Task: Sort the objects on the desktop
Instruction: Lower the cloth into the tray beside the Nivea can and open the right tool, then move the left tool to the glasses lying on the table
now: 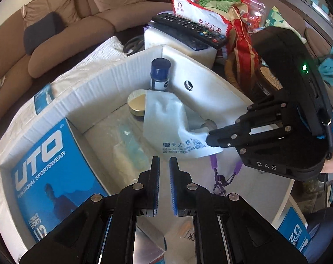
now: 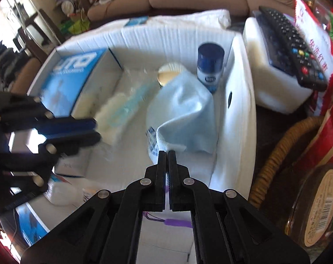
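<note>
Cloth (image 2: 184, 114) pinched in right tool (image 2: 167, 152)

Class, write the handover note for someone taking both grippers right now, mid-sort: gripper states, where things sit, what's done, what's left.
Right gripper: shut on a corner of the pale blue cloth, which hangs inside the white box.
Left gripper: nearly shut, empty, above the box.
In the box: blue-capped bottle, gold-lidded jar, UTO carton.
Done: those are boxed.
Left: release the cloth; the remote sits outside.
</note>
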A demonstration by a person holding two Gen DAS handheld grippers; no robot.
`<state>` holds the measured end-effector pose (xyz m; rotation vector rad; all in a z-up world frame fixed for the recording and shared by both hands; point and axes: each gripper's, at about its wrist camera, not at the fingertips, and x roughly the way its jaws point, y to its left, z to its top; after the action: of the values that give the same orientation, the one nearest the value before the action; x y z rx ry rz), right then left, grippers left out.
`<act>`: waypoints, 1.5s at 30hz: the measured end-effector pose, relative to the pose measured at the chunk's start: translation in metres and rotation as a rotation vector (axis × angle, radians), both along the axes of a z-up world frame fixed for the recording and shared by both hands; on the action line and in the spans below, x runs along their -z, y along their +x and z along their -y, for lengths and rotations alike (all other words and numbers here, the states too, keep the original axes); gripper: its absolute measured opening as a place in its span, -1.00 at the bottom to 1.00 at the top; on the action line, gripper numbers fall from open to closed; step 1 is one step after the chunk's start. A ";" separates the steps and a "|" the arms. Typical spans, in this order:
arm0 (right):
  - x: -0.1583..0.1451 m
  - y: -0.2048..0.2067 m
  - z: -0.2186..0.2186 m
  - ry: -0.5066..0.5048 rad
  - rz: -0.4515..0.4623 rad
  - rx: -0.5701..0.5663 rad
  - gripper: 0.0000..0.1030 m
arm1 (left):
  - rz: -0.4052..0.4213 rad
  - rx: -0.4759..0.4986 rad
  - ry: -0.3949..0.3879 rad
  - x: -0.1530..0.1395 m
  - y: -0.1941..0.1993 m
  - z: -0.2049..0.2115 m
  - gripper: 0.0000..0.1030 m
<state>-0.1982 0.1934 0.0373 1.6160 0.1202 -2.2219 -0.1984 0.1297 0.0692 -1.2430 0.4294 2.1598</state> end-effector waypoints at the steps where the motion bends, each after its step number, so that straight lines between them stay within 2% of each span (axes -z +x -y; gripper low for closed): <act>1: 0.004 0.000 0.003 0.020 0.017 -0.007 -0.95 | -0.005 -0.003 0.002 -0.002 0.002 0.004 -0.83; 6: 0.011 0.011 0.020 0.150 0.068 -0.047 -0.82 | -0.023 -0.018 0.024 -0.019 0.011 0.024 -0.83; 10: -0.004 0.027 0.013 0.103 0.051 -0.021 -0.78 | -0.045 -0.045 0.059 -0.037 0.023 0.050 -0.76; 12: -0.017 0.036 0.003 0.075 0.019 0.015 -0.64 | -0.055 -0.067 0.088 -0.046 0.032 0.070 -0.59; 14: -0.031 0.043 -0.008 0.033 -0.010 0.054 -0.52 | -0.066 -0.090 0.104 -0.053 0.041 0.092 -0.56; 16: -0.043 0.051 -0.018 -0.025 -0.035 0.094 -0.49 | -0.077 -0.119 0.119 -0.058 0.051 0.117 -0.54; 17: -0.047 0.054 -0.023 -0.052 -0.045 0.108 -0.47 | -0.084 -0.140 0.125 -0.061 0.056 0.131 -0.41; 18: -0.053 0.054 -0.023 -0.077 -0.056 0.117 -0.45 | -0.093 -0.167 0.133 -0.062 0.060 0.147 -0.06; 20: -0.064 0.061 -0.021 -0.130 -0.087 0.122 -0.39 | -0.108 -0.232 0.155 -0.064 0.069 0.185 0.26; 22: -0.078 0.067 -0.010 -0.207 -0.125 0.118 -0.13 | -0.107 -0.302 0.161 -0.062 0.075 0.229 0.26; 24: -0.090 0.074 0.011 -0.262 -0.160 0.099 -0.02 | -0.104 -0.376 0.155 -0.056 0.080 0.273 0.26; 28: -0.111 0.081 0.073 -0.286 -0.202 0.006 -0.01 | -0.099 -0.516 0.132 -0.044 0.091 0.361 0.26; 29: -0.117 0.083 0.091 -0.298 -0.210 -0.022 0.06 | -0.099 -0.545 0.126 -0.041 0.093 0.381 0.26; 31: -0.126 0.086 0.127 -0.325 -0.224 -0.071 0.19 | -0.096 -0.593 0.115 -0.034 0.097 0.417 0.26; 35: -0.133 0.090 0.201 -0.382 -0.222 -0.157 0.21 | -0.077 -0.667 0.099 -0.015 0.100 0.477 0.26; 39: -0.124 0.095 0.274 -0.406 -0.190 -0.217 0.21 | -0.061 -0.728 0.112 0.005 0.096 0.522 0.26; 45: -0.079 0.096 0.376 -0.423 -0.131 -0.226 0.21 | -0.051 -0.778 0.101 0.042 0.077 0.565 0.26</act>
<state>-0.1023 -0.1830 0.1163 1.1711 -0.1194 -2.0097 -0.1212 -0.4357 0.0274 -1.4527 -0.1922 2.8041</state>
